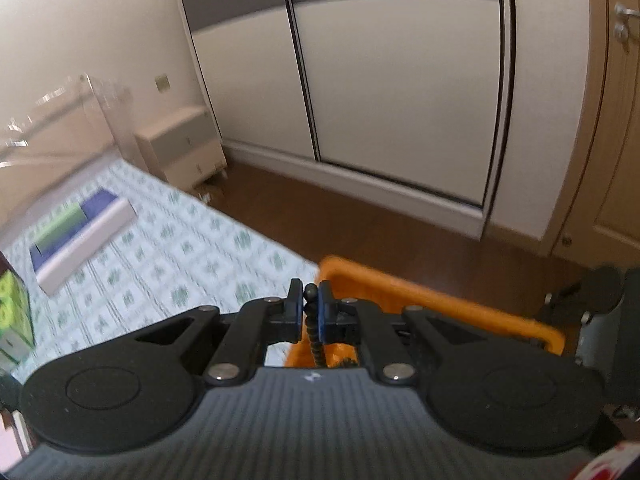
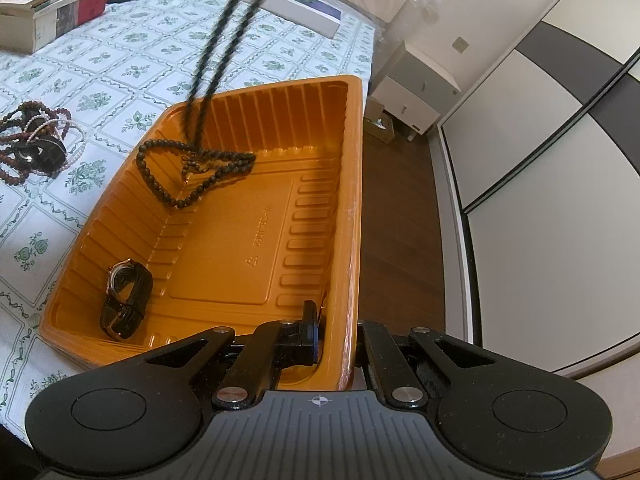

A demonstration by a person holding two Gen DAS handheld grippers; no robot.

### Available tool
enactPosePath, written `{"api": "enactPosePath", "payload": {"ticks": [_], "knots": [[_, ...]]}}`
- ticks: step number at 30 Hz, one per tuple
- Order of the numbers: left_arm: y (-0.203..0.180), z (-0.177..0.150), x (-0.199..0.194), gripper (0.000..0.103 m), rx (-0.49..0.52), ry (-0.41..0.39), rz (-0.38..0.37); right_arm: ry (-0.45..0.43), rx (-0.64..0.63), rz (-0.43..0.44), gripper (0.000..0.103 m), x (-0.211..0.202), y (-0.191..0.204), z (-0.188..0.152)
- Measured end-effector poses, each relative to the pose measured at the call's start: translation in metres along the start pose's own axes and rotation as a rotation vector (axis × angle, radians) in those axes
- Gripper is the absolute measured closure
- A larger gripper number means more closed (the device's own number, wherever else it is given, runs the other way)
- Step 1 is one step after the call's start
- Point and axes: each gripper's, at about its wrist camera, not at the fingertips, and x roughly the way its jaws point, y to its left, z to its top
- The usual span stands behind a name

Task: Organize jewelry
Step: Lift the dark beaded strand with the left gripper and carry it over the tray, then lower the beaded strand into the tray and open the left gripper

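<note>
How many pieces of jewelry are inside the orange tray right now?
2. A wristwatch lies in the near left corner of the orange tray. A black bead necklace is half in at the far end, its upper strands hanging from above. Nothing else shows inside.

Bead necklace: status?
Left gripper shut on bead necklace, lower end coiled in orange tray. Right gripper clamps tray wall. Watch in tray; jewelry pile on table. Nothing blocking.
</note>
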Motion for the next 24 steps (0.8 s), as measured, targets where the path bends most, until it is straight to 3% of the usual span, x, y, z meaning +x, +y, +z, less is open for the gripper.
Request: {"api": "enactPosePath", "payload": {"ticks": [8,24], "knots": [[-0.011,-0.025,0.035,0.097,-0.019,0.091,-0.025,0.0,0.002,0.003,0.1,0.001,-0.001,0.0],[-0.017,-0.04,0.06,0.096,-0.046,0.162,-0.04,-0.003,0.005,0.008,0.1,0.0,-0.002,-0.001]]}}
